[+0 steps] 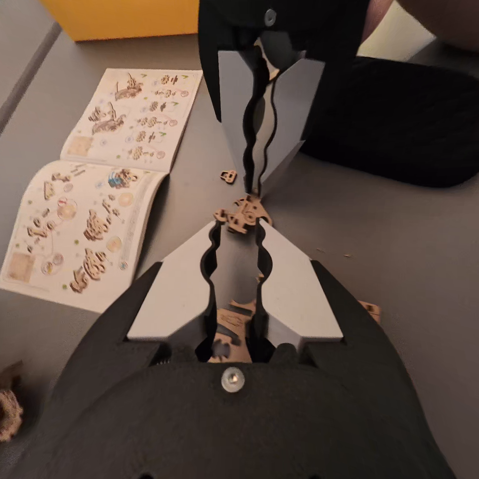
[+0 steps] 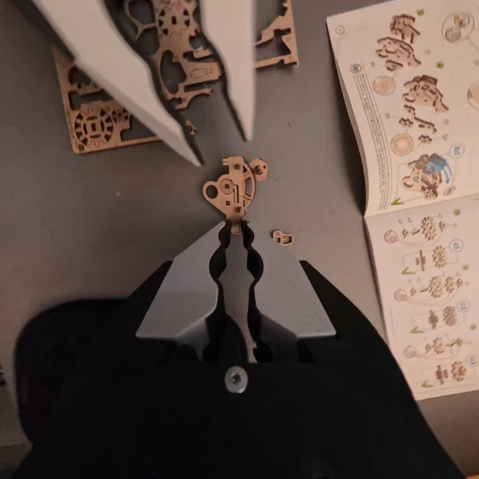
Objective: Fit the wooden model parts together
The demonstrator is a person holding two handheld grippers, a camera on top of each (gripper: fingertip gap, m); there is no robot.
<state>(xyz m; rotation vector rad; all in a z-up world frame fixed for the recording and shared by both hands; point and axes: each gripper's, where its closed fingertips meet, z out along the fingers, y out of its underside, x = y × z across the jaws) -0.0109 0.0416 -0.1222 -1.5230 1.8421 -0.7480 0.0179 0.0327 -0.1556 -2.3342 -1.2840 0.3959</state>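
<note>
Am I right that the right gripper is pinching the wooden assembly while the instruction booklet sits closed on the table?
Not quite. The right gripper does pinch the wooden assembly by its lower tab, but the instruction booklet lies open on the table, its illustrated pages spread. The right wrist view shows this; the left wrist view agrees.

In the left wrist view the gripper [image 1: 237,228] hides most of the wooden sheet [image 1: 372,311] at 6 o'clock. A brown lump [image 1: 9,414] at 8 o'clock is cut off and blurred. The booklet [image 2: 414,181] runs off at 3 o'clock.
</note>
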